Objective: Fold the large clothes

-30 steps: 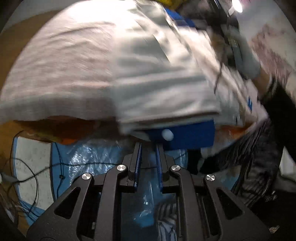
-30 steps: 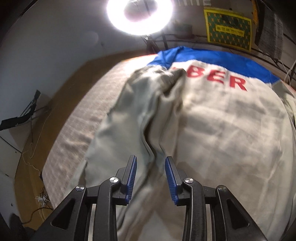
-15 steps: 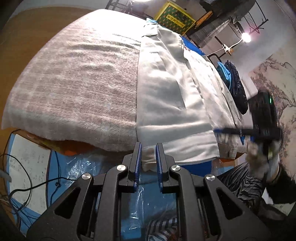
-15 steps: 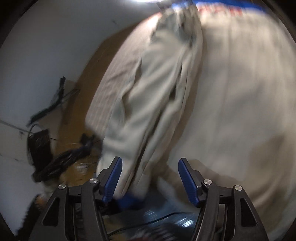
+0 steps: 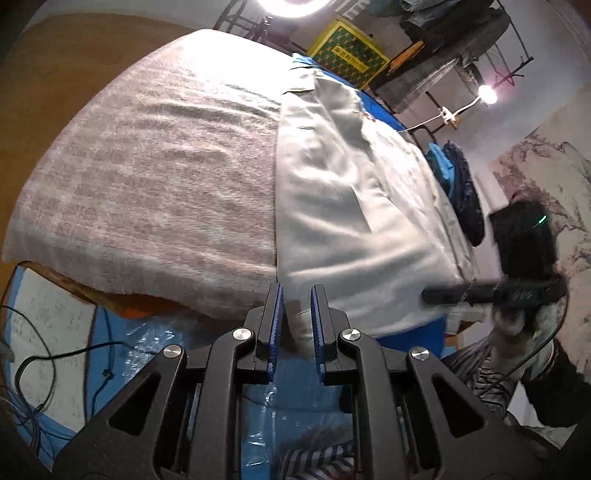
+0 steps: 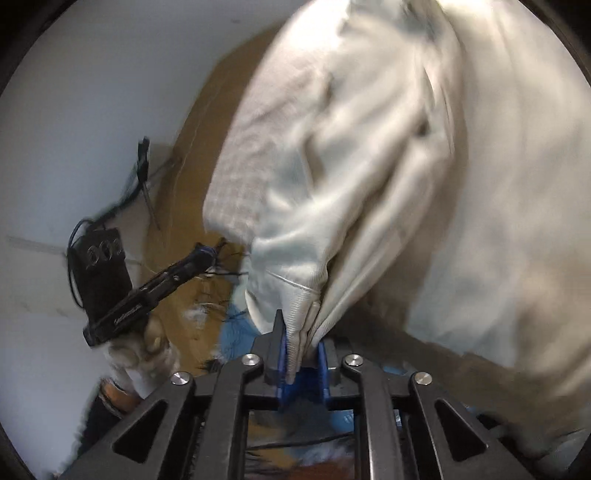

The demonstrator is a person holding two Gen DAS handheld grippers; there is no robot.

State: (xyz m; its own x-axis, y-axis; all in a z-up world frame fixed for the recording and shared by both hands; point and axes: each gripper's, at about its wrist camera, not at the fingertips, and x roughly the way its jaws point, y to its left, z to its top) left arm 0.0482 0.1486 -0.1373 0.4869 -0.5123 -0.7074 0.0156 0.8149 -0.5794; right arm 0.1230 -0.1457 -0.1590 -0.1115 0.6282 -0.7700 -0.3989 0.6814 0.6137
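Note:
A large pale grey-white garment [image 5: 332, 206] lies lengthwise on a bed covered with a beige checked blanket [image 5: 155, 177]. My left gripper [image 5: 295, 325] is nearly shut on the garment's near hem corner at the bed's edge. My right gripper [image 6: 301, 350] is shut on a bunched fold of the same garment [image 6: 369, 166], which rises in ridges from its blue pads [image 6: 282, 354]. Each view shows the other gripper: the right one in the left wrist view [image 5: 491, 291], the left one in the right wrist view [image 6: 155, 280].
Blue plastic sheeting [image 5: 147, 343] and cables [image 5: 55, 358] lie on the floor below the bed's edge. A ring light [image 5: 291, 5], a yellow-green box [image 5: 347, 51] and racks stand beyond the bed's far end. Dark blue clothing [image 5: 465, 195] lies at the bed's right side.
My right gripper has gone from open above the garment to shut on its edge fold. My left gripper stays closed on the hem corner, and its view has steadied.

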